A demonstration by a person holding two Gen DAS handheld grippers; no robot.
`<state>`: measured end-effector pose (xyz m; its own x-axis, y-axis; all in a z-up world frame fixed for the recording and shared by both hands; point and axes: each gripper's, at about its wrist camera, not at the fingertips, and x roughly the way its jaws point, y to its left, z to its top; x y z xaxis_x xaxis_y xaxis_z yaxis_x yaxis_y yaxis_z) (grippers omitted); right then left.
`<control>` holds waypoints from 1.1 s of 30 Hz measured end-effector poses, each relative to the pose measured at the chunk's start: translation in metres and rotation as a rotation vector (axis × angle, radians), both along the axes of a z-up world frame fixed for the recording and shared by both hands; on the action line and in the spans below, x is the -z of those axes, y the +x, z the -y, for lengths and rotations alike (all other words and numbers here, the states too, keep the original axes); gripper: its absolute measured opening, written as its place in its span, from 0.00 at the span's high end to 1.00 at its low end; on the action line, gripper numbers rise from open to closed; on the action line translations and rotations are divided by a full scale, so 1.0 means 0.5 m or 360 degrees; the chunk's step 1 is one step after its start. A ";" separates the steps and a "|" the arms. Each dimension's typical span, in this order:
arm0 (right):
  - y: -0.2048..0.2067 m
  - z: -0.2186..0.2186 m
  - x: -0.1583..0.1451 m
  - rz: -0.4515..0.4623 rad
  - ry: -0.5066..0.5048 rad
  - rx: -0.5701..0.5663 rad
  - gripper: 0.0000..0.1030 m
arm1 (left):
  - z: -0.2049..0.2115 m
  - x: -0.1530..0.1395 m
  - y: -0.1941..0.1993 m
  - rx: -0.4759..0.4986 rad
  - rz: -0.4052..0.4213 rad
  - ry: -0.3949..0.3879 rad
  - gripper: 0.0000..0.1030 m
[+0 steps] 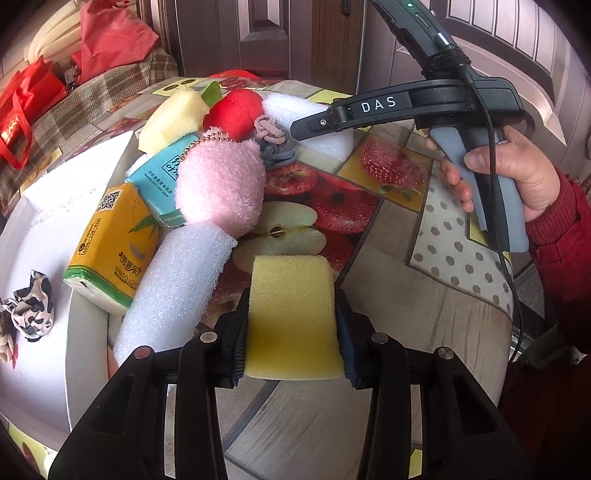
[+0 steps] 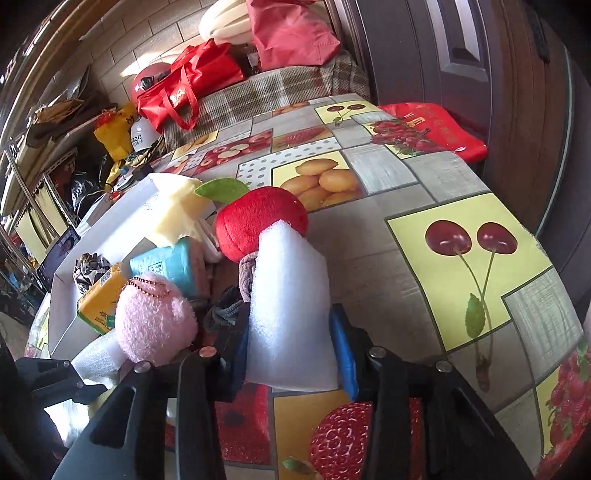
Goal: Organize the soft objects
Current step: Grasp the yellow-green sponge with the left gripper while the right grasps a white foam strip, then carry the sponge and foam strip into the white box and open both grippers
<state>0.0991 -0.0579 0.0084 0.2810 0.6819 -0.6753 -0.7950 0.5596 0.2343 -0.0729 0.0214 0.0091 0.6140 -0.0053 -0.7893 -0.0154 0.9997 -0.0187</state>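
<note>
A: What does the left gripper [image 1: 291, 325] have?
B: Its pads press the sides of the yellow sponge [image 1: 291, 314], which sits on the fruit-print tablecloth [image 1: 424, 302] just beside the white foam roll [image 1: 177, 284].
A: And the right gripper [image 2: 291, 343]?
B: Clamped on the white foam block [image 2: 288, 306], with the red plush apple [image 2: 258, 218] touching its far end and the pink plush [image 2: 155, 317] to its left.

A fruit-printed oilcloth [image 2: 424, 177] covers the counter. Behind it, a red glossy carrier bag [image 2: 188, 88] and a red folded cloth [image 2: 291, 33] rest on a brown checked bench cushion [image 2: 266, 92]; dark panelled wooden doors [image 2: 454, 44] stand to the right
</note>
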 end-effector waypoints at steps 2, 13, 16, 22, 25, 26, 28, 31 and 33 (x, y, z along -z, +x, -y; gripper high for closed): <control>-0.003 0.019 -0.009 0.0016 0.0064 0.0029 0.78 | 0.000 -0.008 -0.007 -0.0003 0.0041 0.0004 0.62; -0.062 0.095 -0.074 0.0223 0.0607 0.0105 0.80 | -0.036 -0.091 -0.110 -0.0087 0.0587 -0.0108 0.62; -0.086 0.086 -0.079 0.0234 0.0702 0.0079 0.80 | -0.057 -0.111 -0.160 -0.0165 0.0823 -0.0095 0.62; -0.137 0.064 -0.093 0.0395 0.0739 0.0046 0.80 | -0.113 -0.132 -0.225 -0.0495 0.1007 0.0090 0.62; -0.148 0.056 -0.097 0.0455 0.0727 0.0046 0.80 | -0.131 -0.132 -0.257 -0.0667 0.1068 0.0211 0.62; -0.149 0.054 -0.097 0.0470 0.0723 0.0052 0.80 | -0.135 -0.133 -0.266 -0.0711 0.1088 0.0239 0.62; -0.151 0.057 -0.096 0.0491 0.0723 0.0055 0.80 | -0.144 -0.131 -0.286 -0.0763 0.1124 0.0263 0.62; -0.153 0.058 -0.096 0.0514 0.0723 0.0057 0.80 | -0.149 -0.126 -0.307 -0.0814 0.1150 0.0292 0.61; -0.160 0.059 -0.096 0.0534 0.0722 0.0054 0.80 | -0.155 -0.126 -0.322 -0.0866 0.1177 0.0312 0.61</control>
<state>0.0190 -0.0873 0.0562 0.4567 0.8699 -0.1862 -0.8506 0.4883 0.1950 -0.2337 0.0988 0.0723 0.8391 0.5217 -0.1539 -0.5331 0.8450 -0.0422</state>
